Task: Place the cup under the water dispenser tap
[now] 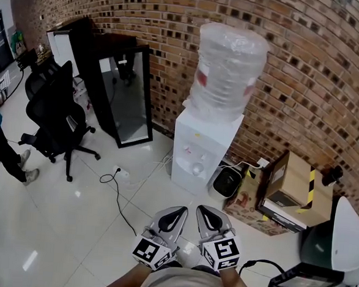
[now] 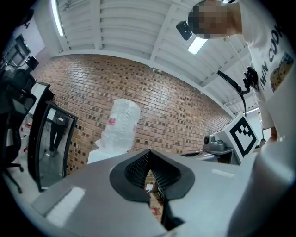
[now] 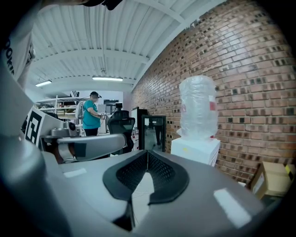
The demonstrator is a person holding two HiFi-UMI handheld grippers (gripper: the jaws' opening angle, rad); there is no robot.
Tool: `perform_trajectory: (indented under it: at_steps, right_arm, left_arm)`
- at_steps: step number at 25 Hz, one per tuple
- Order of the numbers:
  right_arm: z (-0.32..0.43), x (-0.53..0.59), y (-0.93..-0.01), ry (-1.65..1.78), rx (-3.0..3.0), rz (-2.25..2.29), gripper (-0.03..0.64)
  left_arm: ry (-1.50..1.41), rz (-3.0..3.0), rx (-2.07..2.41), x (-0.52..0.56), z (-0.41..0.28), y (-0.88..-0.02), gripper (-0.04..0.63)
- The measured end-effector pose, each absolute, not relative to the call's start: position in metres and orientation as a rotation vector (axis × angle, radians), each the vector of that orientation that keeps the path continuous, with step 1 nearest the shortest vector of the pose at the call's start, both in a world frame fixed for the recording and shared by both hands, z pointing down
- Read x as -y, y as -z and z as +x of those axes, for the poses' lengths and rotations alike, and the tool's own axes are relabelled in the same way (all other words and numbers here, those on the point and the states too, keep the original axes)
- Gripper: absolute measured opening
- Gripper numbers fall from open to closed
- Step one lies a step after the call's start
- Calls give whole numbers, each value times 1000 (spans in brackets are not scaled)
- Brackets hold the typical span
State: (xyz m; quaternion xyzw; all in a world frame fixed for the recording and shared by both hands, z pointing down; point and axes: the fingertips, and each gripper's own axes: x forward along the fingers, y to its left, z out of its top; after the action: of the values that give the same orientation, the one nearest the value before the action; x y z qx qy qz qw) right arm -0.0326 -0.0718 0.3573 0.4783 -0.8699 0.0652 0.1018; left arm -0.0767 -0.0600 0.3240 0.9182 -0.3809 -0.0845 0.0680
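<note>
Tongs first: from the head view we hold the left tongs [image 1: 176, 214] and the right tongs [image 1: 207, 215] side by side low in front of us, both closed, with nothing showing between the tips. Across the pale tiled floor [image 1: 88, 225] and well apart from us, the water dispenser [image 1: 201, 141] stands against the brick wall [image 1: 307, 69]. A wrapped bottle [image 1: 229, 66] sits on top of it and the tap [image 1: 196, 168] is on its front. A cardboard box [image 1: 293, 184] lies to its right and an office chair [image 1: 56, 110] off to the left. We find no cup in this view; a pale patch between the tongs' marker cubes is too unclear to name. In the left gripper view the ribbed pads meet at the tip and hold nothing, with the bottle and white cabinet far beyond them. In the right gripper view the pads are likewise pressed together on nothing. The dispenser rises ahead to the right, and a person in a teal shirt [image 3: 90, 113] stands far back in the room. We judge the task has barely begun: no cup is in hand and none stands under the tap. The next move calls for finding the cup, opening one pair of tongs around it and closing gently enough not to crush it. After that we would carry it upright to the dispenser.
</note>
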Motion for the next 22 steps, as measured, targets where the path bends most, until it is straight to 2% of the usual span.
perform_trajectory:
  at_steps: [8, 22]
  right_arm:
    - [-15, 36, -351, -190, 2587, 1422, 11]
    - [41, -92, -360, -207, 2650, 1369, 11]
  left_arm:
    - [257, 2773, 1182, 28, -64, -315, 0]
    - [237, 2780, 1210, -97, 5, -319, 0]
